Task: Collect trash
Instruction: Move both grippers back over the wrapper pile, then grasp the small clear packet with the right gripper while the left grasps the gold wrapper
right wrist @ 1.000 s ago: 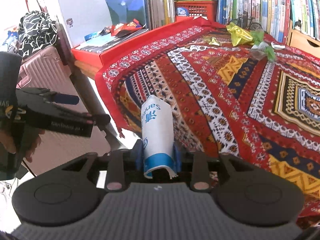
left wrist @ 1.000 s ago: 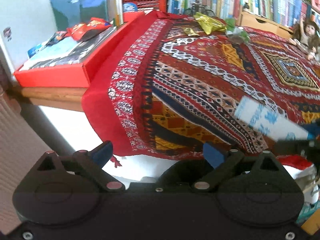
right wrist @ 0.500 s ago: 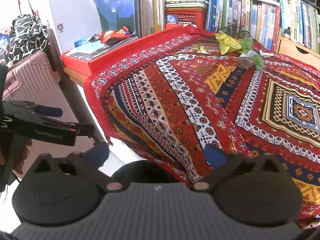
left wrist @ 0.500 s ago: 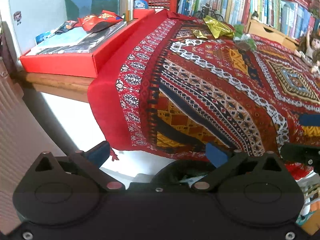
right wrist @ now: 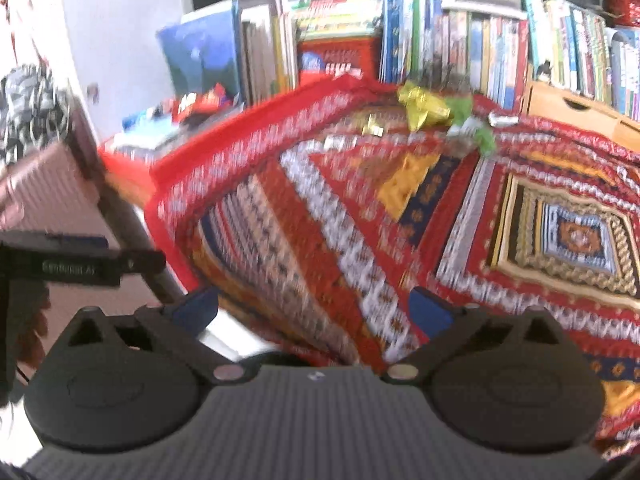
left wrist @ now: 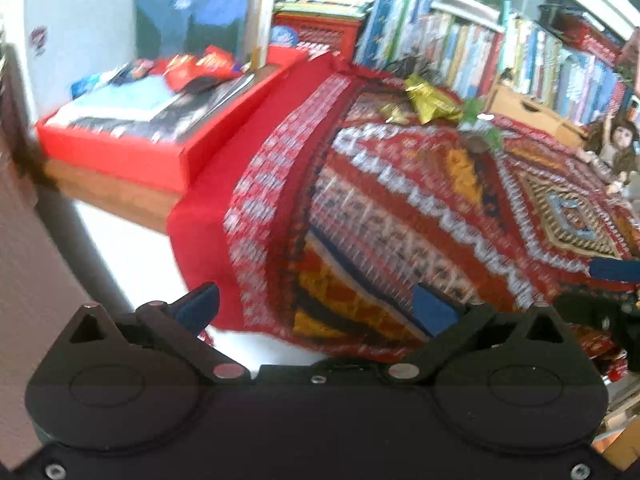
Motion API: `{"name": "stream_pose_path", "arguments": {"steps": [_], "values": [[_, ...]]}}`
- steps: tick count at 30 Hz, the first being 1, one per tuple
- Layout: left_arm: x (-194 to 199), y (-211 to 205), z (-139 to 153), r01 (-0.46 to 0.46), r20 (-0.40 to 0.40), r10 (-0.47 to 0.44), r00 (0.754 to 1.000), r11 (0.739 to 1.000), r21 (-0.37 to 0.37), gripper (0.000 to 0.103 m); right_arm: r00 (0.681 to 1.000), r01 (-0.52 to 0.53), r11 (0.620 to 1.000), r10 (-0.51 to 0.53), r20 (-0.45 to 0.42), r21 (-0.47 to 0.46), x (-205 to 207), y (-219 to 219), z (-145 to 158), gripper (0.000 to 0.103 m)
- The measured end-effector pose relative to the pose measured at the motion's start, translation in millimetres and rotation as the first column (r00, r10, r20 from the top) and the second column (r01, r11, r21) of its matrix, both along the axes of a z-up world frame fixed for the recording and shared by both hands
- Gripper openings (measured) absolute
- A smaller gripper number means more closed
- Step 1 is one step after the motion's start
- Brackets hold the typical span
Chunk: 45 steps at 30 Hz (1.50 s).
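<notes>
Beyond both wide-open, empty tools (left wrist: 316, 306) (right wrist: 314, 306), blurred gold wrappers (right wrist: 422, 110) lie far back on the patterned cloth (right wrist: 360, 216).

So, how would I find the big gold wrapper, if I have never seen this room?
Look at the patterned red cloth that covers the table, and follow it to the far edge, just before the row of books. There lies the gold wrapper, crumpled and shiny. It is larger than the small gold scrap left of it and yellower than the green wrapper on its right.

Right claw (right wrist: 314, 312) wide apart, empty; gold wrapper (right wrist: 422, 110) far across patterned cloth (right wrist: 360, 220).
</notes>
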State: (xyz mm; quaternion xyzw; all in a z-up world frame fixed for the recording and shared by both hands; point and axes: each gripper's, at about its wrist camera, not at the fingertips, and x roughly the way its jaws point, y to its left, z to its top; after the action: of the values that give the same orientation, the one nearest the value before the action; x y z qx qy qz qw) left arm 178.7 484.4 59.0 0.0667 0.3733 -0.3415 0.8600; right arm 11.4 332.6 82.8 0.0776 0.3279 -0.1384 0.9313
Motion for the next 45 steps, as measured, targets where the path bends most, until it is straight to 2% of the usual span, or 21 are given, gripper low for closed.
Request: {"name": "stream_pose_path", "arguments": {"steps": [4, 13, 19, 23, 26, 29, 30, 31, 34, 36, 40, 45], "values": [[14, -31, 18, 0.07, 0.028, -0.07, 0.997, 0.998, -0.005, 0.103, 0.998, 0.026, 0.999, -0.023, 0.063, -0.033, 10, -24, 22, 0.103], [49, -108, 55, 0.074, 0.096, -0.064, 0.993, 0.992, -0.099, 0.103, 0.977, 0.103, 0.989, -0.08, 0.198, -0.105, 37, -98, 78, 0.103], [81, -172, 60, 0.103, 0.12, -0.093, 0.988, 0.992, -0.074, 0.103, 0.971, 0.158, 0.98, -0.132, 0.197, -0.121, 61, -157, 90, 0.103], [101, -212, 51, 0.068, 0.087, -0.064, 0.994, 0.997, -0.042, 0.103, 0.966, 0.148, 0.988, -0.135, 0.22, -0.044, 61, -188, 77, 0.103], [115, -234, 38, 0.043, 0.037, -0.043, 0.998, 0.999, -0.01, 0.103, 0.978, 0.126, 0.992, -0.12, 0.169, -0.023, 72, -202, 56, 0.1], [127, -251, 24, 0.024, 0.029, -0.024, 0.999, 1.0, 0.012, 0.103, 0.99, 0.123, 0.989, -0.116, 0.086, -0.084, 94, -208, 34, 0.087], [130, -257, 20, 0.016, 0.031, -0.016, 0.999, 1.0, 0.021, 0.103, 0.993, 0.106, 0.99, -0.1, 0.064, -0.098, 103, -210, 27, 0.078], [135, -263, 15, 0.01, 0.027, -0.011, 1.0, 0.999, 0.033, 0.103, 0.995, 0.092, 0.99, -0.087, 0.051, -0.104, 109, -212, 22, 0.07], [147, -279, 4, 0.006, 0.017, -0.007, 1.0, 0.998, 0.061, 0.103, 0.999, 0.037, 0.996, -0.035, 0.029, -0.082, 129, -220, 6, 0.056], [154, -290, -2, -0.001, 0.028, -0.001, 1.0, 0.997, 0.081, 0.103, 1.0, 0.006, 0.998, -0.005, 0.009, -0.069, 141, -226, -2, 0.053], [170, -310, -15, -0.032, 0.026, 0.03, 0.999, 0.993, 0.116, 0.103, 1.0, -0.025, 0.997, 0.024, -0.018, -0.072, 163, -241, -14, 0.055], [186, -331, -28, -0.059, 0.016, 0.058, 0.998, 0.989, 0.136, 0.103, 0.997, -0.071, 0.997, 0.07, -0.035, -0.03, 181, -263, -28, 0.055]]}}
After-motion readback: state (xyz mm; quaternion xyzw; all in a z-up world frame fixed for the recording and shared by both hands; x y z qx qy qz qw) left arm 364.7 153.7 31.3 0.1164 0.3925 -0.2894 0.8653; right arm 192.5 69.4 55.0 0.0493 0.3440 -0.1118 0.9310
